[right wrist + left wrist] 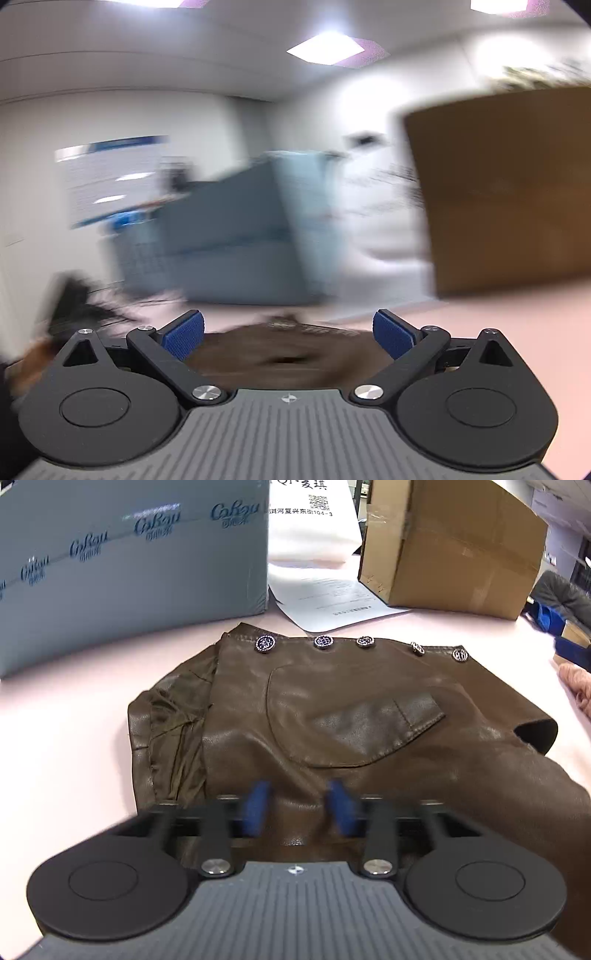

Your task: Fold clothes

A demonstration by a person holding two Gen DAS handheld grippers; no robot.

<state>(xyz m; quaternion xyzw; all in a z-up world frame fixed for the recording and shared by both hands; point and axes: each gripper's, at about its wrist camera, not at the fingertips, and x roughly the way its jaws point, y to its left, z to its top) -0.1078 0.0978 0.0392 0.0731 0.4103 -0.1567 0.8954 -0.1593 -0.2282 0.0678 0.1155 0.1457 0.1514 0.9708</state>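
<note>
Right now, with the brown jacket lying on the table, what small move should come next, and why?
Probably lower the right gripper to the near hem of the jacket. It stands open and empty, aimed over the garment rather than at it, while the left gripper is down at that hem.

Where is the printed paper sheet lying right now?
In the left wrist view, the paper sheet lies on the pink table, between the grey box and cardboard box, behind the brown jacket.
</note>
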